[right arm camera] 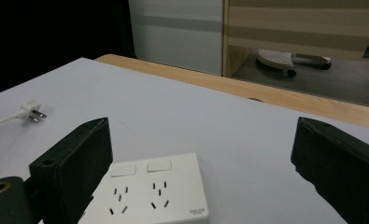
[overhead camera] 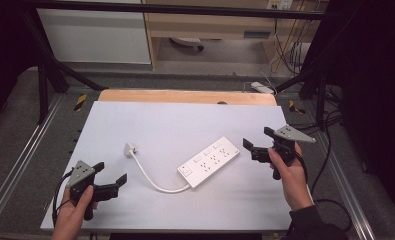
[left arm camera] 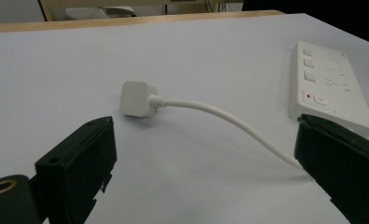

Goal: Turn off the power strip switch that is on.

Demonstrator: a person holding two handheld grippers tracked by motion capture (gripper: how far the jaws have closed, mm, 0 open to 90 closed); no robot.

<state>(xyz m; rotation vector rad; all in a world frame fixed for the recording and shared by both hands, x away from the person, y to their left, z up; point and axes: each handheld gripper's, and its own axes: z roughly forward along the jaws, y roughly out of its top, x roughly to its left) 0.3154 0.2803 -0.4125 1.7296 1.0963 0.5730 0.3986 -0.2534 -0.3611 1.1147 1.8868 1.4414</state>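
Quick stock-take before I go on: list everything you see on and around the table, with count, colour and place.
power strip: 1, white, right of centre on the table, lying flat, sockets up
plug: 1, white, left of centre, at the free end of the cord
cord: 1, white, curving from the plug to the strip's near end
table: 1, pale grey top with a wooden far edge
second power strip: 1, white, on the floor beyond the table
left gripper: 1, black, near left corner, jaws open, facing the plug
right gripper: 1, black, right side, jaws open, facing the strip's far end
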